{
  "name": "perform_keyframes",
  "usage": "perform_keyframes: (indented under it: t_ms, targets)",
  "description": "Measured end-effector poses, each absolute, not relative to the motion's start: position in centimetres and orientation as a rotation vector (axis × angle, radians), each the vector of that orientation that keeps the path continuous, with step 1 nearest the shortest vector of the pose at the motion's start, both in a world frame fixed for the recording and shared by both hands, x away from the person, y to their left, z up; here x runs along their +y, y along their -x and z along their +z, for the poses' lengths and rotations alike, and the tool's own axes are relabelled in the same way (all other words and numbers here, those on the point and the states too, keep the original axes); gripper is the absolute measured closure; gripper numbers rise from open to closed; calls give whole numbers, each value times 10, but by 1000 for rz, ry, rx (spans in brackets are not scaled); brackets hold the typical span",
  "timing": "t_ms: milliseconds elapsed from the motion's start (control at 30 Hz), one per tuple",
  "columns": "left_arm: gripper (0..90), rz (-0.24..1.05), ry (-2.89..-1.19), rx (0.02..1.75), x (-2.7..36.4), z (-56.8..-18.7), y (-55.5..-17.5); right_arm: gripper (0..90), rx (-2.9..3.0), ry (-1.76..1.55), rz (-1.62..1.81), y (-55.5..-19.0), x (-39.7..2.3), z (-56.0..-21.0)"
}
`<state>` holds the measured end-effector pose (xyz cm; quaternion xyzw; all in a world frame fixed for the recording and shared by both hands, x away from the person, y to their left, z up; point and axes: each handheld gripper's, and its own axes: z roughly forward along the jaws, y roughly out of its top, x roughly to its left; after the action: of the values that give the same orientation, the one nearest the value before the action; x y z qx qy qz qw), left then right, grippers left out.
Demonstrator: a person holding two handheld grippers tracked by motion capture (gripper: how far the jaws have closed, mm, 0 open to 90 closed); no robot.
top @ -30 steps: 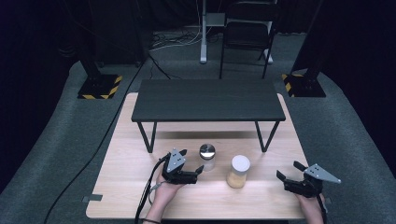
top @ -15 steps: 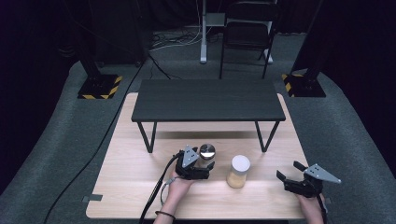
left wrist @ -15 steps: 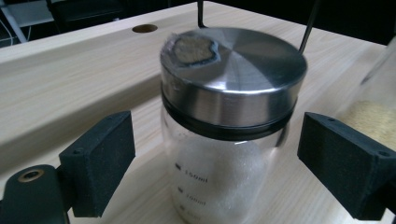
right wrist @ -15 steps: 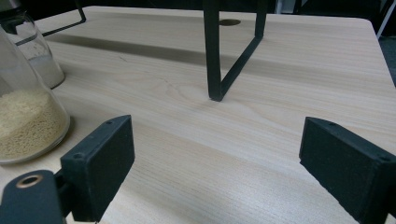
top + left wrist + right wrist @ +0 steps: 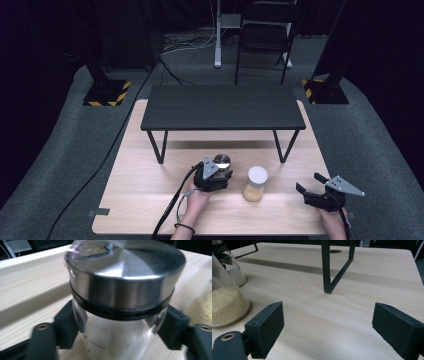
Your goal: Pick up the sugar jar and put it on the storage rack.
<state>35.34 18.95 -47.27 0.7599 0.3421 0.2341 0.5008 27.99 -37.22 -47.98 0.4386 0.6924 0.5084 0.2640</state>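
A small glass jar [image 5: 221, 161] with a steel lid [image 5: 125, 272] and white powder inside stands on the wooden table [image 5: 145, 195], just in front of the black stand. My left gripper [image 5: 216, 175] has just been closing around it. Its pads [image 5: 66, 327] now press on the glass on both sides, below the lid. To its right stands a second jar [image 5: 255, 184] with a white lid and pale yellow grains [image 5: 227, 305]. My right gripper [image 5: 307, 182] rests near the table's front right corner. It is open, with bare wood between its jaws [image 5: 329, 330].
A low black stand [image 5: 222, 107] on thin metal legs [image 5: 329, 270] spans the back half of the table. The left gripper's cable [image 5: 170, 210] trails off the front edge. On the floor behind stand a chair [image 5: 262, 35] and two weighted bases.
My left gripper has moved right and forward to the steel-lidded jar, and its jaws have closed on the glass. The right gripper has stayed where it was, still open.
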Motion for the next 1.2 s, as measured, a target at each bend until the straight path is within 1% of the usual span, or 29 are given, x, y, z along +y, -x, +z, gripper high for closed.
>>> perform_keyframes:
  t_ms: [400,533,667,900,1200]
  targets:
    - [307,548,-1834,834,196,-469,-350,93,1870,-1187,1373,-279,-372,-480]
    - [306,576,-1830,801,201,-464,-343,94,1872,-1186,1370,-280,-372,-480]
    - [307,587,-1837,784,211,-456,-340,94,1873,-1186,1370,-280,-372,-479]
    - [307,598,-1796,787,229,-443,-333,96,1875,-1184,1367,-280,-371,-479]
    - [307,616,-1762,792,244,-411,-327,95,1877,-1183,1368,-280,-372,-479]
